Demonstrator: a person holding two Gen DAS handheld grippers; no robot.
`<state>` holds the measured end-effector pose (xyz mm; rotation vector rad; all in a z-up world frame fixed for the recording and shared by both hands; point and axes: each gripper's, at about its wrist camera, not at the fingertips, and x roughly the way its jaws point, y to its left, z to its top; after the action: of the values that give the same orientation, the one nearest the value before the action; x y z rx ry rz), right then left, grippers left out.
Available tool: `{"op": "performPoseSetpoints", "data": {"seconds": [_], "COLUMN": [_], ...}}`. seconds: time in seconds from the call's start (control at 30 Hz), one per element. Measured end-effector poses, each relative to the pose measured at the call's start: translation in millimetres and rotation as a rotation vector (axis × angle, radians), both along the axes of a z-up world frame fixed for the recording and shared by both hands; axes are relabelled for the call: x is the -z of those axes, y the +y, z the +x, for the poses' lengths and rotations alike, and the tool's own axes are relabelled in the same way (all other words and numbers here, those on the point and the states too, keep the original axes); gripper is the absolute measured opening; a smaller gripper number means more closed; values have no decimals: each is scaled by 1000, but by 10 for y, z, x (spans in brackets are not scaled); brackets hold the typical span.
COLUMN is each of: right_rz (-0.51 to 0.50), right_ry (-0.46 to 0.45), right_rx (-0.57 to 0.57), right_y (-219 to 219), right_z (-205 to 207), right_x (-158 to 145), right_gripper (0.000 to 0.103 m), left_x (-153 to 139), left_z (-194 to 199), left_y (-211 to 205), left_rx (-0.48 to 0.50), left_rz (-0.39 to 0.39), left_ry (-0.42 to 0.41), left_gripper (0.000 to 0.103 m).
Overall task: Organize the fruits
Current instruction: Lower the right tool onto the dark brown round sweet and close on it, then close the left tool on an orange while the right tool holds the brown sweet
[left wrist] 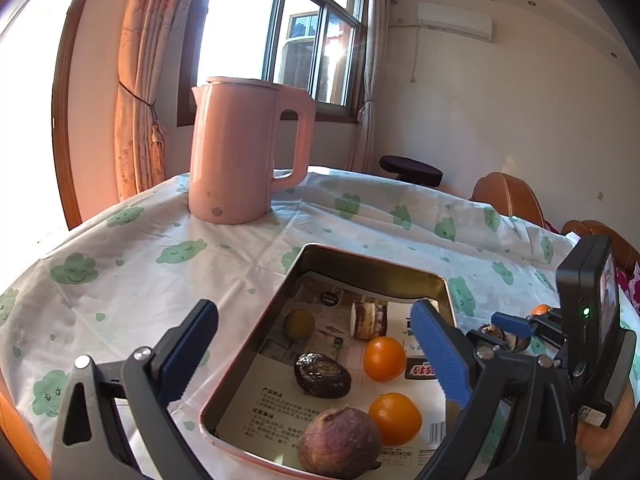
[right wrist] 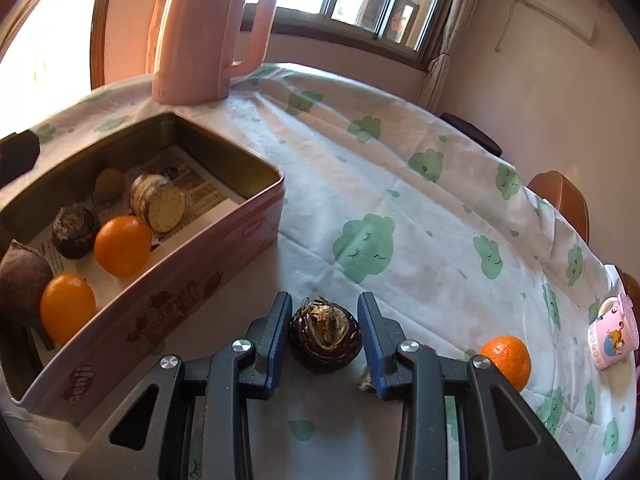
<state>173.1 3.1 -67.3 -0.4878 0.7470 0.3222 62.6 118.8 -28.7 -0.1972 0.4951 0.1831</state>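
Note:
A dark brown scaly bulb (right wrist: 326,338) sits on the tablecloth just right of the pink tin box (right wrist: 180,300). My right gripper (right wrist: 324,336) is shut on it, a blue pad against each side; the same gripper (left wrist: 508,330) shows at the right edge of the left wrist view. An orange (right wrist: 506,360) lies on the cloth to its right. In the tin (left wrist: 248,344) are two oranges (left wrist: 384,358), another dark bulb (left wrist: 322,374), a large reddish-brown root (left wrist: 340,444), a cut piece (left wrist: 368,318) and a small yellow fruit (left wrist: 299,323). My left gripper (left wrist: 316,320) hangs open over the tin, holding nothing.
A pink kettle (left wrist: 240,152) stands at the far side of the round table behind the tin. A pink mug (right wrist: 612,334) sits at the table's right edge. Brown chair backs (right wrist: 560,200) stand beyond the table's rim.

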Motion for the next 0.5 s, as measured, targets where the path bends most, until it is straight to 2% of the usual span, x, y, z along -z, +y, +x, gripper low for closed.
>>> {"op": "performPoseSetpoints", "data": {"seconds": [0.13,0.33,0.5], "right_rz": [78,238,292], "right_ry": [-48,-119,-128], "right_rx": [9,95,175], "right_y": [-148,-703,-1137], "right_z": [-98,-266,-299], "right_x": [-167,-491,-507], "right_gripper": [36,36,36], "left_x": [-59,-120,-109], "left_z": [9,55,132], "left_y": [-101,-320,-631], "left_rx": [30,79,136], "left_rz": [11,25,60], "left_ry": [-3,-9,11], "left_gripper": [99,99,99]}}
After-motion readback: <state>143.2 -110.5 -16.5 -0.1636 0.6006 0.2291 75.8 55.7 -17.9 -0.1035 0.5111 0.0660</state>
